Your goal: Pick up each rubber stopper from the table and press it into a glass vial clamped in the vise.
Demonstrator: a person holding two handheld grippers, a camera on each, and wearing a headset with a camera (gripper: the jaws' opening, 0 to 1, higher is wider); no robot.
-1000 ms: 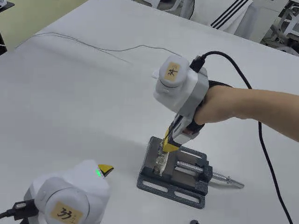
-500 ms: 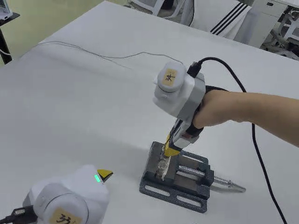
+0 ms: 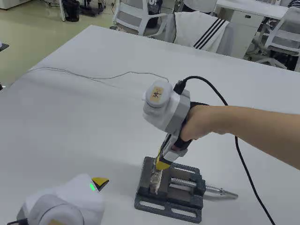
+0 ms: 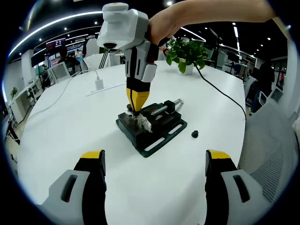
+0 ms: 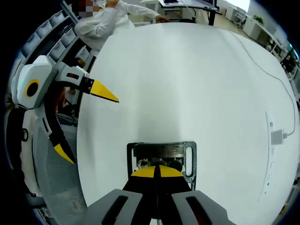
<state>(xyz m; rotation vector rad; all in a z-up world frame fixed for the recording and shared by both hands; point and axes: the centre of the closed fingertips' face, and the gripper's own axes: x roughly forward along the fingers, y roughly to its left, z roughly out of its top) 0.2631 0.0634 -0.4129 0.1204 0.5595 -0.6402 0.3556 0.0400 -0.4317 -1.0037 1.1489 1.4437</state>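
Right gripper stood nearly upright over the vise, held by the person's hand, with its black cable trailing off across the counter. In its own view the two yellow-tipped jaws were pressed together, tip to tip, with no gap between them. The tips pointed straight down at the glass vials clamped in the vise. We could not tell whether a stopper sat under the tips, or whether the tips touched the glass (the tips hid the mouth of the vial below them).

From the left gripper view, the right gripper came down on the near end of the vise, right at the vials. One rubber stopper lay loose on the counter just beside the vise, on the side away from the vials.

Left gripper was held low over the counter, well apart from the vise and facing it. Its jaws stood wide apart with nothing between them.

In the right gripper view, round vial mouths showed in a row inside the vise.

Also noted: a potted plant and a white adapter at the far side of the counter.
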